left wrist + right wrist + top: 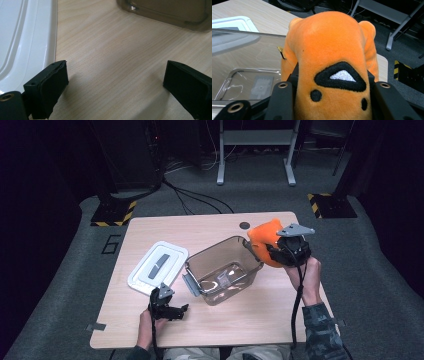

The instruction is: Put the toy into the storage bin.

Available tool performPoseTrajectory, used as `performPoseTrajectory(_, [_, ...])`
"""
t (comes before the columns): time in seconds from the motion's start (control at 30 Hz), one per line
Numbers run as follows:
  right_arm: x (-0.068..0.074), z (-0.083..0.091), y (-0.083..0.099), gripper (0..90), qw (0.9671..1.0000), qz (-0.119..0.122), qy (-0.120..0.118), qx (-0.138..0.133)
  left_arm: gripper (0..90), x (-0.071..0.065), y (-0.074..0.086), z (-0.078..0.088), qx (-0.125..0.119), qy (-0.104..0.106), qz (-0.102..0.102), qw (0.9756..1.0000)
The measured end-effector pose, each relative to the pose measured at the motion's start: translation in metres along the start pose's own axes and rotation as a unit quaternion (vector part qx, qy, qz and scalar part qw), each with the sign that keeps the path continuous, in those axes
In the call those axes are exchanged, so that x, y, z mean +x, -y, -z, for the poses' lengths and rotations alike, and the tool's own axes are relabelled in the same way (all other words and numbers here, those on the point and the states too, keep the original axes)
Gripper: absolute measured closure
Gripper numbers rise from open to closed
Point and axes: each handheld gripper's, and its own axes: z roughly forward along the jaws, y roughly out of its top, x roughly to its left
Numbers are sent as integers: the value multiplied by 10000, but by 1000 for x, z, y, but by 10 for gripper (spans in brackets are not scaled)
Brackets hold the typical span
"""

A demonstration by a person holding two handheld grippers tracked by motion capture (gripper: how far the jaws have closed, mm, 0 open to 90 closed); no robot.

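Biggest thing here is the wooden table [220,315], light-coloured, sitting on a grey floor. In the middle of it there's a clear brownish plastic bin [223,270], open on top, with what looks like a small flat label or tag on its bottom, hard to make out. Just to the left of the bin lies the white lid [157,267], flat on the table and apart from the bin, with a grey handle strip down its middle.

Then the orange plush toy [266,240]. It's up in the air at the bin's far right corner, right by the rim, not inside. The right gripper [329,100] has it pinched: in the right gripper view both black jaws press into the toy's sides, and you can see a black triangle patch with a white centre plus a couple of black dots on the fabric. The person's hand holds that gripper from below, cable trailing down the forearm.

The left gripper [116,82] sits low near the front left of the table, jaws spread wide with just bare wood between them, the lid's edge beside one jaw and a corner of the bin further ahead.
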Motion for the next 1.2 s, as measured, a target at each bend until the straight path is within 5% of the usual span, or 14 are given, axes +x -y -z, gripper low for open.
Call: performPoseTrajectory(1.2, [25, -26, -13, 531, 9995, 147, -278, 58, 54, 0, 0, 0, -17, -29, -7, 10000])
